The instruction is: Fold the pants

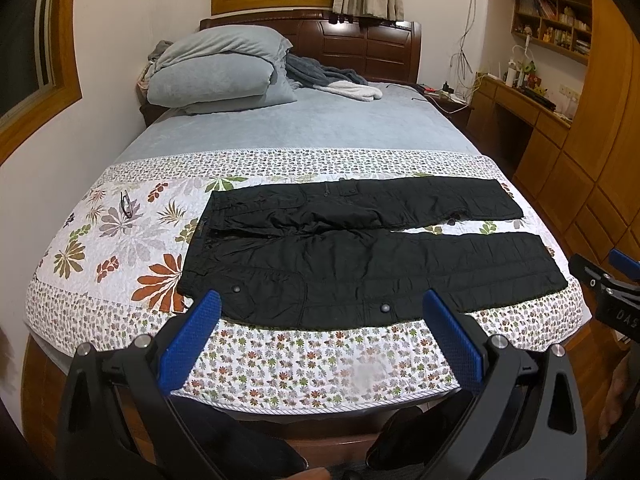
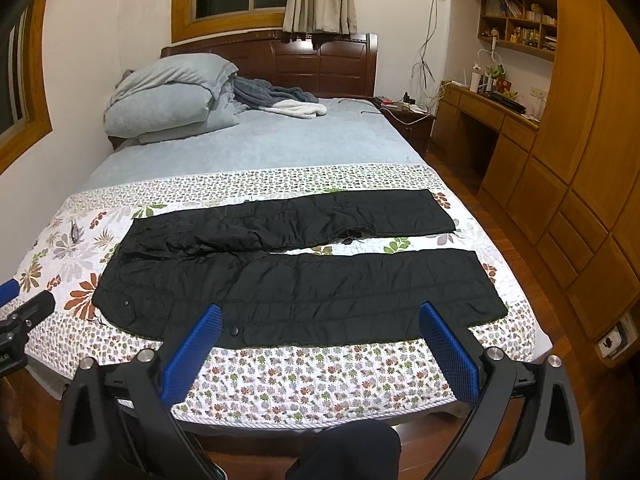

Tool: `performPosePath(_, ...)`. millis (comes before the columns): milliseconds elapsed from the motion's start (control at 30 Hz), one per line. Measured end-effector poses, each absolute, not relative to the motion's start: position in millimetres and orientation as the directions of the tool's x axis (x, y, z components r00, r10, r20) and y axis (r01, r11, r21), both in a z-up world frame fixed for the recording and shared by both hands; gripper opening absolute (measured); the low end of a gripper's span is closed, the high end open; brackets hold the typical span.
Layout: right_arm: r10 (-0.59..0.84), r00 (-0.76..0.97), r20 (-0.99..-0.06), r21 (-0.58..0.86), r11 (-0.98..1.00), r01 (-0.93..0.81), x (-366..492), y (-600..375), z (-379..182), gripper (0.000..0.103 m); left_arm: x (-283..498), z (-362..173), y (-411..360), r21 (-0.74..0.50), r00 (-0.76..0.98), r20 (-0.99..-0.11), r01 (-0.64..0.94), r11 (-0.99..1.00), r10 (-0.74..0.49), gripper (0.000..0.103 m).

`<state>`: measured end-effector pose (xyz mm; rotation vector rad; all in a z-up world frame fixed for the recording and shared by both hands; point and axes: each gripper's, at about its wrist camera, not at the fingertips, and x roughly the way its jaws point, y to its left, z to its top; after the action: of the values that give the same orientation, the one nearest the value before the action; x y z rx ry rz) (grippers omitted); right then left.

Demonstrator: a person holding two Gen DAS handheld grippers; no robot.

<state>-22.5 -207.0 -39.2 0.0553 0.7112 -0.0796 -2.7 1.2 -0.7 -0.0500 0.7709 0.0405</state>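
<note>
Black pants (image 1: 360,248) lie flat on the floral quilt (image 1: 120,240), waistband at the left, both legs stretched to the right and a little apart. In the right wrist view the pants (image 2: 304,280) lie the same way. My left gripper (image 1: 320,304) is open and empty, held above the bed's near edge in front of the near leg. My right gripper (image 2: 320,316) is open and empty, also in front of the near leg. The right gripper shows at the right edge of the left wrist view (image 1: 612,280); the left gripper shows at the left edge of the right wrist view (image 2: 24,320).
A pair of glasses (image 1: 126,204) lies on the quilt left of the waistband. Folded grey bedding (image 1: 216,72) and a grey-white blanket (image 1: 340,80) lie by the headboard. A wooden desk and cabinets (image 2: 560,160) stand on the right. Wood floor surrounds the bed.
</note>
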Motion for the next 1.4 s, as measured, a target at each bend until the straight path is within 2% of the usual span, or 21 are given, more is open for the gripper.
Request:
performPosePath(900,-0.054,0.749,-0.661,0.027,0.995,0.095,-20.4,-206.8,-43.1,0.100,0.4,-5.1,2.7,-0.024,0.713,-0.701,-0.053,0.998,0.021,0.100)
performPosePath(1000,0.006,0.754,-0.657,0.090,0.993,0.071,-17.4,-214.0,-47.0,0.100,0.7,-7.6,5.6,-0.082,0.716,-0.697,-0.010,0.997,-0.050,0.100)
performPosePath(1100,0.140,0.783,-0.606,0.248,0.969,0.018,-10.4,-239.1,-60.9,0.100,13.1,-25.8,24.2,-0.233,0.667,-0.715,0.055,0.971,-0.209,0.100)
performPosePath(1133,0.161,0.784,-0.599,0.291,0.957,0.025,-4.6,-251.0,-71.3,0.100,19.8,-37.7,38.4,-0.317,0.639,-0.713,0.073,0.945,-0.289,0.100)
performPosePath(1233,0.229,0.719,-0.656,0.370,0.928,0.043,20.1,-280.0,-109.6,0.100,33.9,-69.9,82.5,-0.465,0.624,-0.680,0.039,0.885,-0.385,0.100)
performPosePath(1300,0.259,0.690,-0.676,0.421,0.904,0.074,30.7,-298.1,-133.8,0.100,40.8,-87.9,112.9,-0.469,0.656,-0.670,-0.012,0.883,-0.347,0.100)
performPosePath(1333,0.276,0.667,-0.692,0.448,0.889,0.098,36.7,-309.8,-149.8,0.100,46.9,-100.4,134.9,-0.452,0.668,-0.679,-0.056,0.890,-0.303,0.100)
performPosePath(1400,0.310,0.629,-0.713,0.496,0.857,0.141,44.7,-328.5,-174.1,0.100,61.5,-119.4,163.4,-0.460,0.628,-0.719,-0.106,0.881,-0.300,0.100)
